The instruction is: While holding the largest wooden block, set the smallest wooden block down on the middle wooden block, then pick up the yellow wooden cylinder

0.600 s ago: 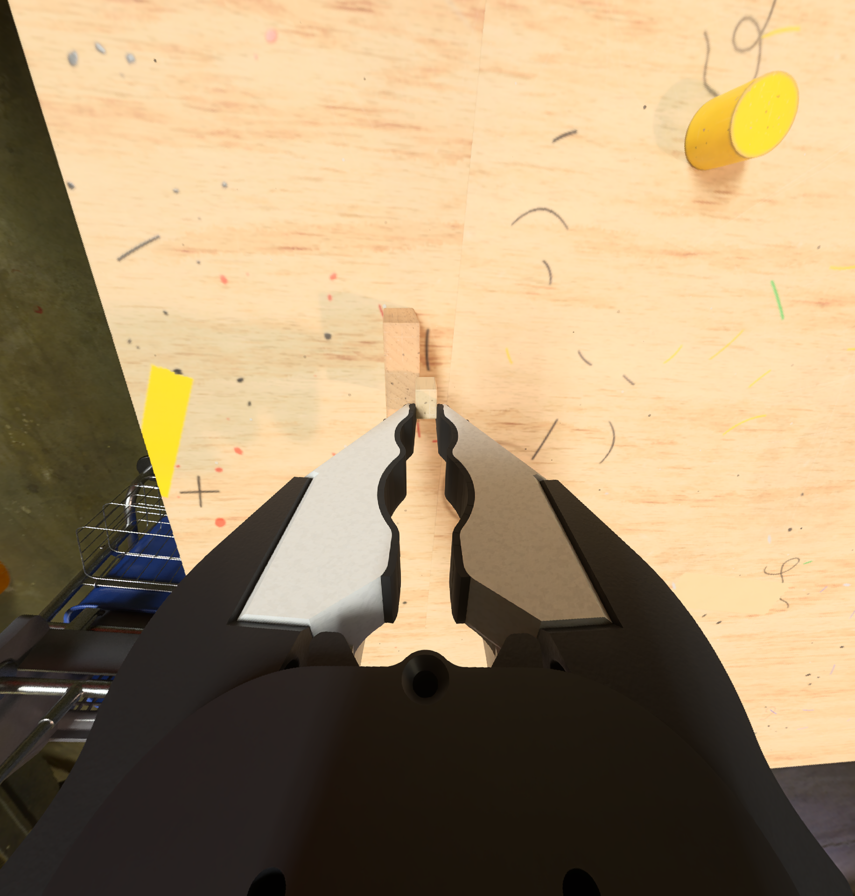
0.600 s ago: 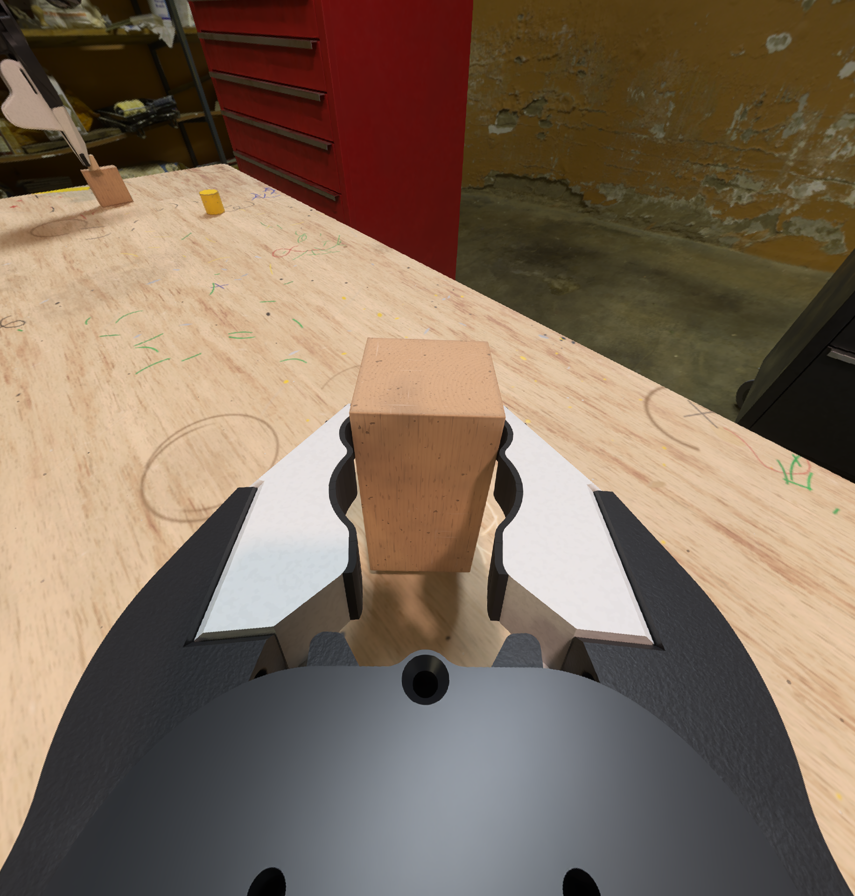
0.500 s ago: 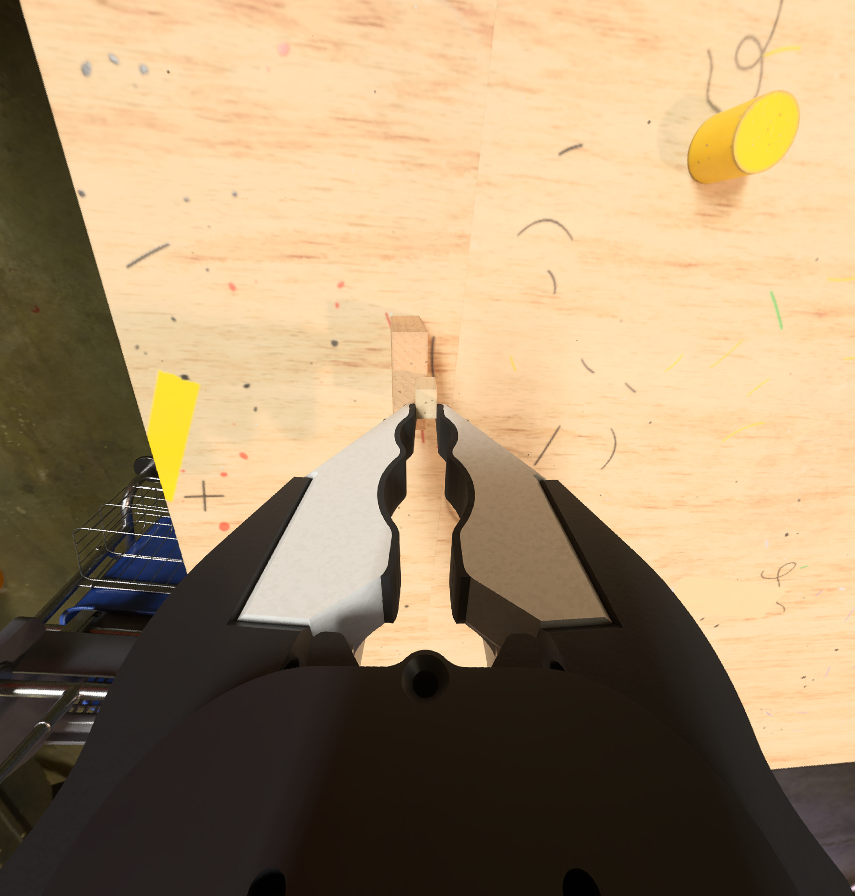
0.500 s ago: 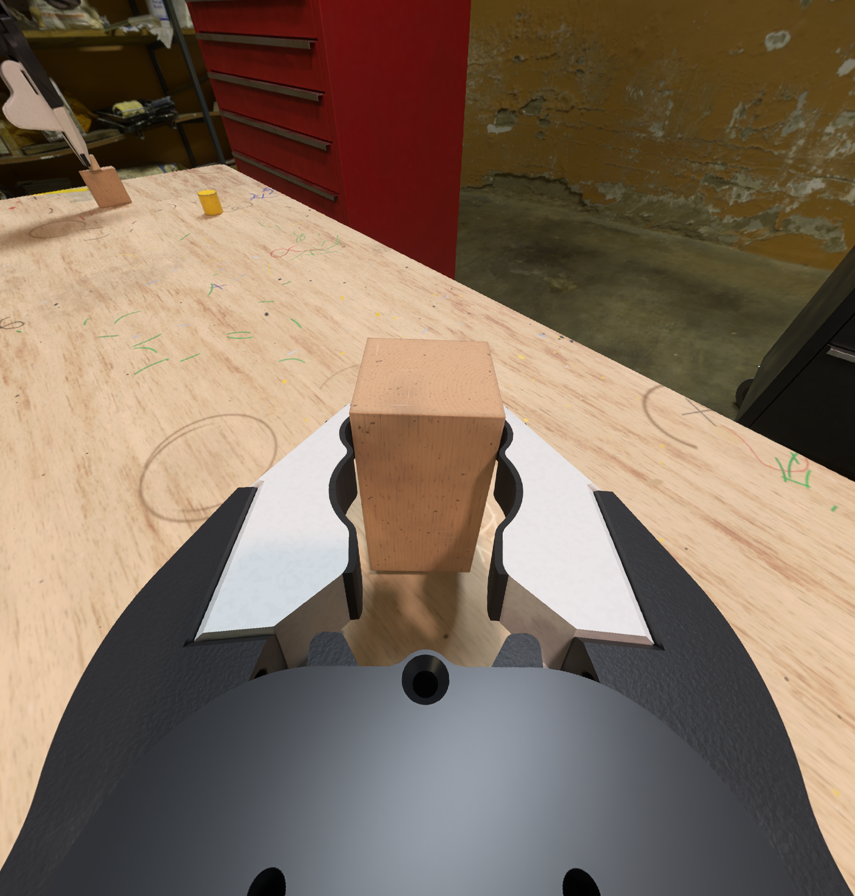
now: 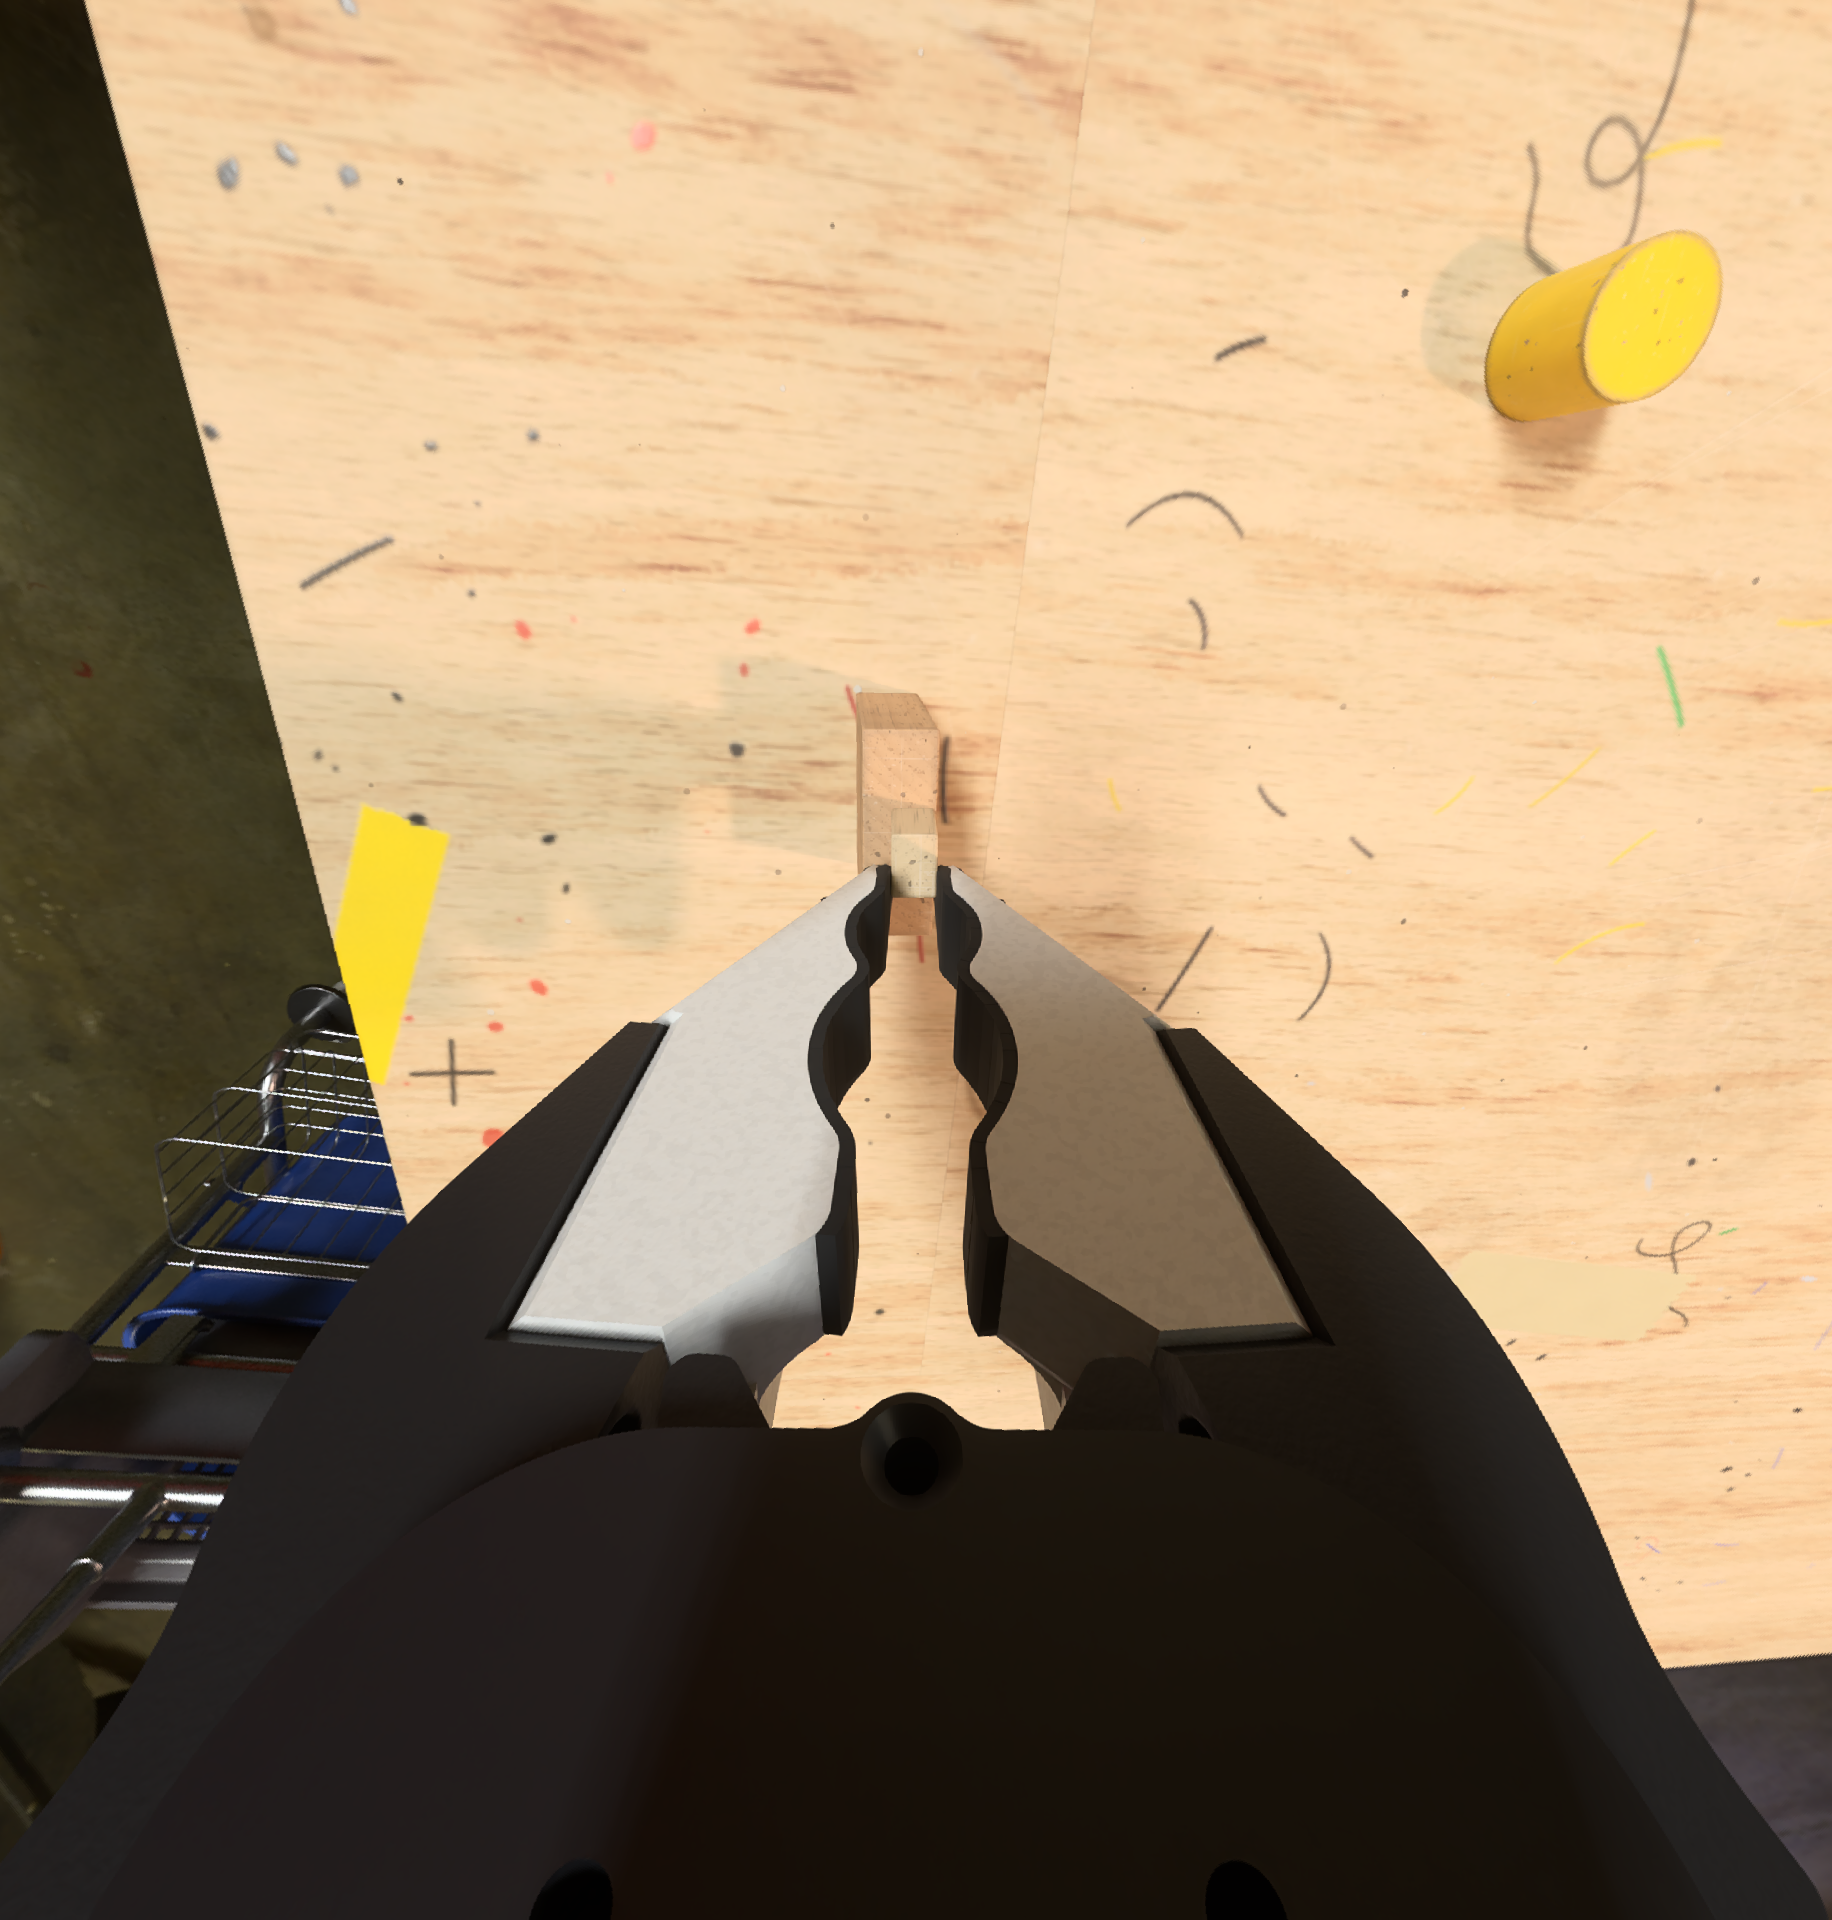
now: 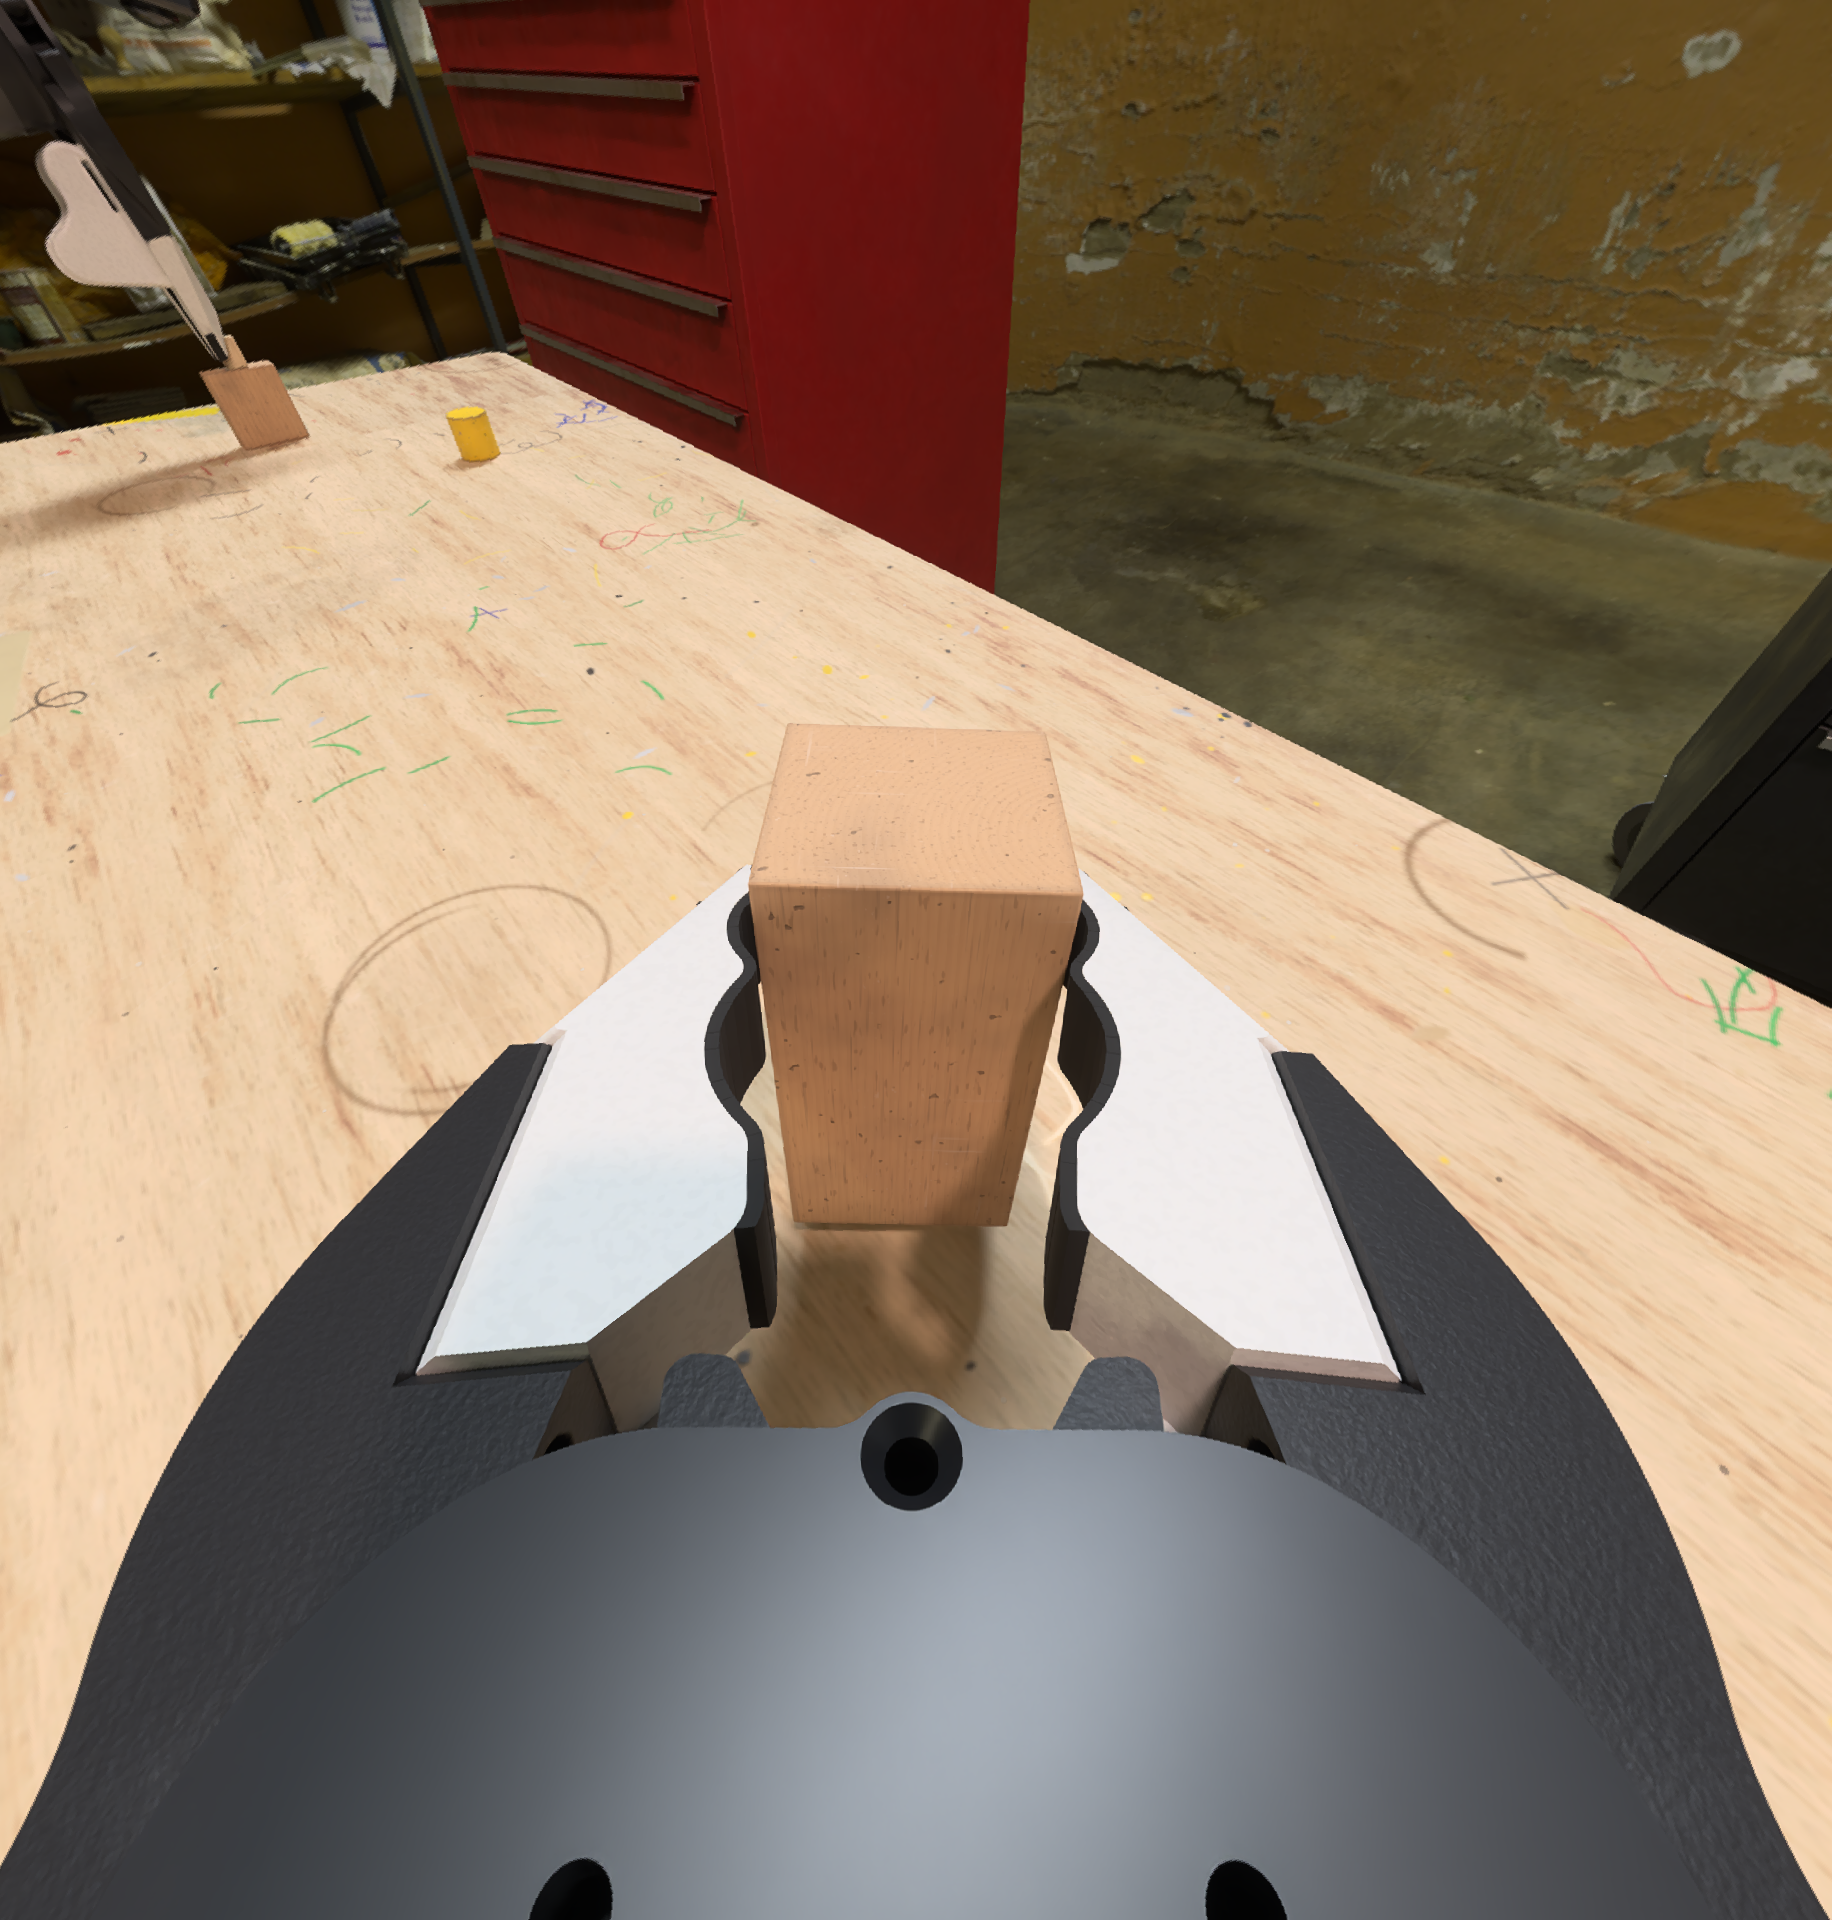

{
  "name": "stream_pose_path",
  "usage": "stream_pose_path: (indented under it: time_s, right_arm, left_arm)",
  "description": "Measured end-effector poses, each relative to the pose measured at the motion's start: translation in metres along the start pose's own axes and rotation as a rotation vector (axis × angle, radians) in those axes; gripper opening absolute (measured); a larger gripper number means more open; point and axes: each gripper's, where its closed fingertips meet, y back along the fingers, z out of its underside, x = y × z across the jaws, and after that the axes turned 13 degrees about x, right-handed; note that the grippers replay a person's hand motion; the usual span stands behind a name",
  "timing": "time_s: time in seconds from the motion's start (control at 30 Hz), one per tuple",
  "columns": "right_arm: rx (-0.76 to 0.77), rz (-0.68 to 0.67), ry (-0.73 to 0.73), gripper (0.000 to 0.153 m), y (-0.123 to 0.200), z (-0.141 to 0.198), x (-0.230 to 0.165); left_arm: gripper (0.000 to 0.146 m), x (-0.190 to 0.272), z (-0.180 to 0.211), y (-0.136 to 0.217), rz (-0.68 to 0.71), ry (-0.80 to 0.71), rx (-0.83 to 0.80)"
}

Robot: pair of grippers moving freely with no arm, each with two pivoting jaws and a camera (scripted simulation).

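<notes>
My left gripper (image 5: 913, 883) points down at the plywood table (image 5: 1307, 935) and is shut on the smallest block (image 5: 913, 868), a pale cube at its fingertips. The cube sits right at the top of the upright middle block (image 5: 896, 764); I cannot tell whether they touch. The yellow cylinder (image 5: 1603, 327) stands to the upper right. My right gripper (image 6: 912, 935) is shut on the largest block (image 6: 912, 977) and holds it upright just above the table. Far off in the right wrist view are the left gripper (image 6: 216, 348), the middle block (image 6: 257, 405) and the cylinder (image 6: 472, 433).
The table's edge runs down the left of the left wrist view, with a yellow tape strip (image 5: 387, 925) on it and a wire basket (image 5: 268, 1174) below. A red drawer cabinet (image 6: 787, 208) stands behind the table and a black cabinet (image 6: 1785, 779) at the right.
My left gripper has shifted slightly with the small cube, which now lies more over the middle block's top. My right gripper and the largest block have not moved.
</notes>
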Motion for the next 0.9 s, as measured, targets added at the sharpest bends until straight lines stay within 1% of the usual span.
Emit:
stream_pose_path:
  time_s: [0.17, 0.27, 0.37, 0.43, 0.5, 0.6, 0.73, 0.9]
  right_arm:
    - [0.011, -0.006, 0.01, 0.055, 0.001, -0.004, -0.002]
    - [0.027, -0.01, 0.013, 0.055, 0.002, -0.008, -0.003]
    - [0.042, -0.012, 0.02, 0.055, 0.003, -0.012, -0.004]
    - [0.048, -0.016, 0.025, 0.055, 0.003, -0.014, -0.006]
    - [0.055, -0.018, 0.031, 0.055, 0.004, -0.016, -0.007]
    - [0.058, -0.022, 0.036, 0.055, 0.004, -0.018, -0.009]
    - [0.057, -0.028, 0.035, 0.055, 0.003, -0.018, -0.011]
    - [0.051, -0.022, 0.035, 0.055, 0.004, -0.016, -0.009]
  left_arm:
    - [0.009, -0.004, -0.002, 0.003, -0.03, -0.051, 0.047]
    - [0.02, -0.008, -0.007, 0.013, -0.049, -0.065, 0.104]
    - [0.034, -0.009, -0.015, 0.032, -0.044, -0.062, 0.192]
    - [0.041, -0.005, -0.026, 0.049, -0.037, -0.078, 0.289]
    - [0.046, 0.002, -0.037, 0.069, -0.033, -0.128, 0.404]
    - [0.049, 0.018, -0.048, 0.093, -0.03, -0.238, 0.525]
    - [0.048, 0.048, -0.05, 0.109, -0.022, -0.373, 0.579]
    - [0.049, 0.11, -0.052, 0.125, 0.101, -0.459, 0.652]
